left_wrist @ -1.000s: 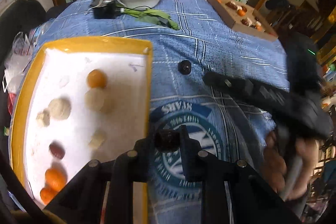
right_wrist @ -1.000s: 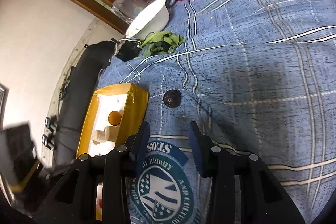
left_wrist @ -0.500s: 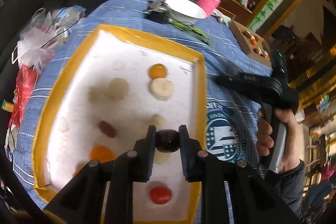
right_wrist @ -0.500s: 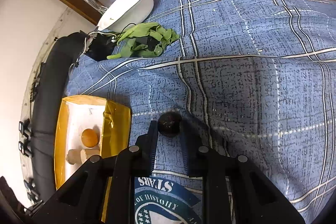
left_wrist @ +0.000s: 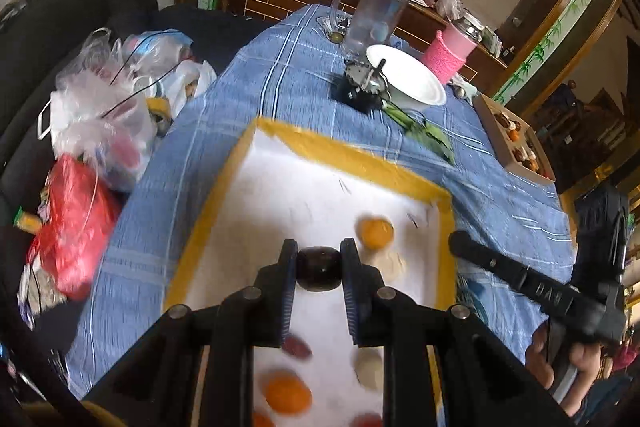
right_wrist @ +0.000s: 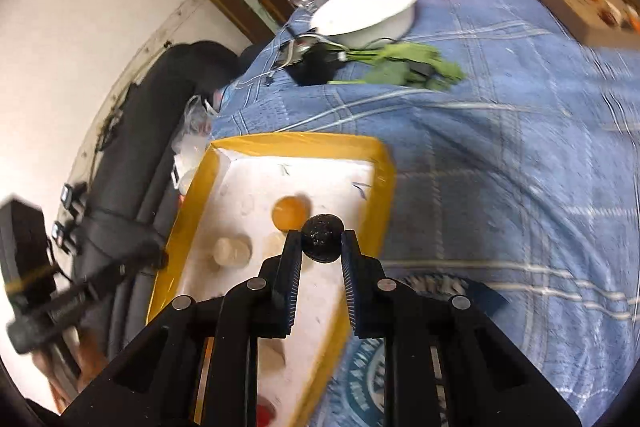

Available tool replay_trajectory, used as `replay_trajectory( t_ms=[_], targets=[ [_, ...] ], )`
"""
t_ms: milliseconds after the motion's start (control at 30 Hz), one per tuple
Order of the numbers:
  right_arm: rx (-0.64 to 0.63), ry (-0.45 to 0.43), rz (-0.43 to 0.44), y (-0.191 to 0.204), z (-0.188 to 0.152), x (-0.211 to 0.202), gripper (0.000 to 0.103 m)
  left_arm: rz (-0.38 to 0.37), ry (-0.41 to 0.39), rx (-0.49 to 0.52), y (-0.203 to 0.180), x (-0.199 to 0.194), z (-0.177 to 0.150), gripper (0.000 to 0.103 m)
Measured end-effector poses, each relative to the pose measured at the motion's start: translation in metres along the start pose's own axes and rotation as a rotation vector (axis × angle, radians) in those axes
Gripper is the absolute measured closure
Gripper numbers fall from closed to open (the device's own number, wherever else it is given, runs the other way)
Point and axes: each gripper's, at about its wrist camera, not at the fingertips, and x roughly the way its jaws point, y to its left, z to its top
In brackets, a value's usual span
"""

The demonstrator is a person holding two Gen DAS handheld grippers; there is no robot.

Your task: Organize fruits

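Our left tongs (left_wrist: 319, 269) pinch a dark plum (left_wrist: 319, 268) above the yellow-rimmed tray (left_wrist: 352, 155). Our right tongs (right_wrist: 322, 247) clamp a black round fruit (right_wrist: 322, 243) over that tray's edge, beside an orange fruit (right_wrist: 289, 212). Blue cloth (right_wrist: 500, 147) covers the bench.
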Motion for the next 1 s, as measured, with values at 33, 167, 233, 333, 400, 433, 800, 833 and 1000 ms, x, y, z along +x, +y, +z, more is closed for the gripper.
replay_trajectory(
  t_ms=[33, 167, 233, 333, 400, 433, 800, 833, 1000],
  targets=[
    [-0.003, 0.012, -0.016, 0.004, 0.005, 0.009, 0.084, 0.006, 0.012, 0.003, 0.002, 0.008, 0.006, 0.079],
    [-0.019, 0.053, -0.101, 0.015, 0.015, 0.038, 0.084, 0.043, 0.065, 0.024, 0.004, 0.043, 0.018, 0.079],
    [-0.02, 0.062, -0.136, 0.018, 0.016, 0.046, 0.084, 0.063, 0.091, 0.028, 0.006, 0.057, 0.019, 0.079],
    [-0.01, 0.087, -0.186, 0.02, 0.022, 0.064, 0.084, 0.08, 0.128, 0.017, 0.012, 0.073, 0.018, 0.079],
    [-0.013, 0.094, -0.225, 0.019, 0.023, 0.069, 0.084, 0.087, 0.136, 0.01, 0.015, 0.076, 0.018, 0.079],
    [-0.01, 0.095, -0.249, 0.019, 0.024, 0.072, 0.084, 0.095, 0.141, 0.009, 0.016, 0.077, 0.017, 0.079],
    [0.019, 0.03, -0.148, 0.02, 0.016, 0.043, 0.067, 0.111, 0.12, 0.043, 0.011, 0.063, 0.008, 0.043],
    [0.017, 0.019, -0.133, 0.022, 0.012, 0.036, 0.064, 0.127, 0.09, 0.058, 0.008, 0.054, 0.004, 0.038],
    [-0.02, -0.055, -0.061, 0.028, -0.037, -0.021, 0.043, 0.223, -0.104, 0.132, -0.016, -0.012, -0.041, 0.02]
  ],
)
